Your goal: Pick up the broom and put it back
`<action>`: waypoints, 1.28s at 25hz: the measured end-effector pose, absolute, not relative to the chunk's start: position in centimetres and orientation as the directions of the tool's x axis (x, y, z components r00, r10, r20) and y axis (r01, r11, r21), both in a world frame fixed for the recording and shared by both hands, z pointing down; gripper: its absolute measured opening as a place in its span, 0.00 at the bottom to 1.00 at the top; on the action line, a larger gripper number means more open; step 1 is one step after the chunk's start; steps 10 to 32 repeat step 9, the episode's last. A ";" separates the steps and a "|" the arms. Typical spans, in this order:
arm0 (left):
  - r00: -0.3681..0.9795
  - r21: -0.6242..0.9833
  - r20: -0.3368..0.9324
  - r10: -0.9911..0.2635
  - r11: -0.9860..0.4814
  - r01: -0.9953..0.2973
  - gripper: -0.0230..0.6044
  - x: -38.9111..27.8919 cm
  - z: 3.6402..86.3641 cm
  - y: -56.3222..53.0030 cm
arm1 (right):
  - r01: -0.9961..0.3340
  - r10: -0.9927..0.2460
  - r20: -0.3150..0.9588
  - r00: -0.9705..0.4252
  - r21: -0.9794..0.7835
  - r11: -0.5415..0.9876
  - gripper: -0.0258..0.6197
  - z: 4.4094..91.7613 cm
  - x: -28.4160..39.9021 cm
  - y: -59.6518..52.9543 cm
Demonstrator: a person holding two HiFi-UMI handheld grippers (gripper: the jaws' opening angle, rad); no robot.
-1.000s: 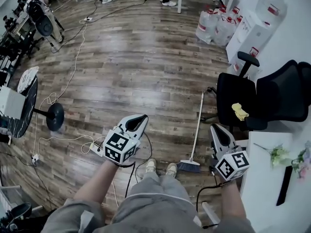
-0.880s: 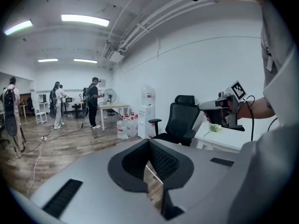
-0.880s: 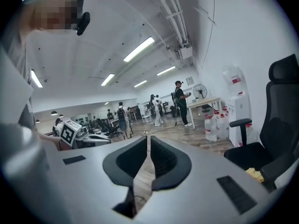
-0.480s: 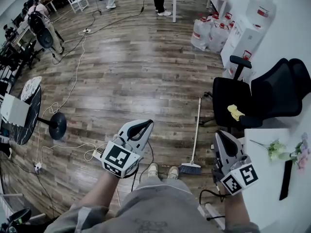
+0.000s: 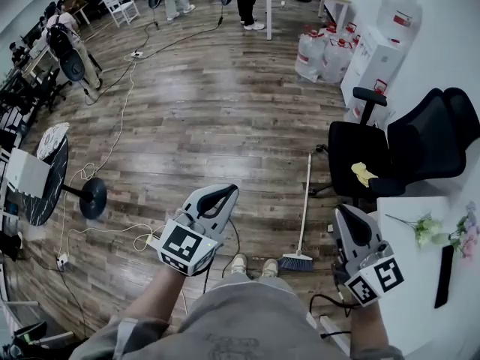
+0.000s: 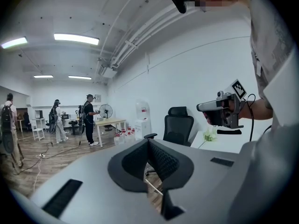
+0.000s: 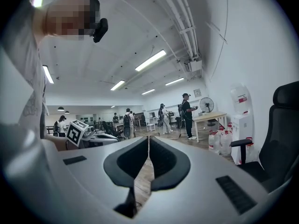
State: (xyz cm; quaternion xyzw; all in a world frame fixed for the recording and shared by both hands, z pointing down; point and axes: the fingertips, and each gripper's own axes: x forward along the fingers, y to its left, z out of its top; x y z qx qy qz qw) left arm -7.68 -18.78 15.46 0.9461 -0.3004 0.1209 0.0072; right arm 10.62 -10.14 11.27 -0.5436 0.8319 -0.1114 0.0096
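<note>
The broom lies on the wooden floor in the head view; its thin white handle points away from me and its dark bristle head is close to my feet. My left gripper hovers left of it, held up off the floor, jaws shut and empty. My right gripper hangs just right of the broom head, also shut with nothing in it. In the left gripper view the left gripper points roughly level across the room. The right gripper shows its jaws pressed together.
A black office chair with a yellow cloth stands right of the broom handle. A white table with flowers is at the right edge. Cables and a stand base lie at left. Water bottles and people are far off.
Both grippers have risen toward the head camera and look larger. The right one slid toward the lower right of the picture. The broom has not moved.
</note>
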 end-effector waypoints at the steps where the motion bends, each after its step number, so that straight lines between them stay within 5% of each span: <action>1: 0.790 -0.061 0.226 -0.569 -0.818 -0.572 0.06 -7.6 15.2 -18.8 | -0.903 -0.908 0.100 -0.407 -0.194 0.384 0.10 11.2 10.7 -10.2; 32: 0.778 -0.074 0.209 -0.592 -0.803 -0.591 0.06 -6.8 14.4 -18.7 | -0.905 -0.905 0.114 -0.410 -0.175 0.388 0.10 11.9 11.8 -9.8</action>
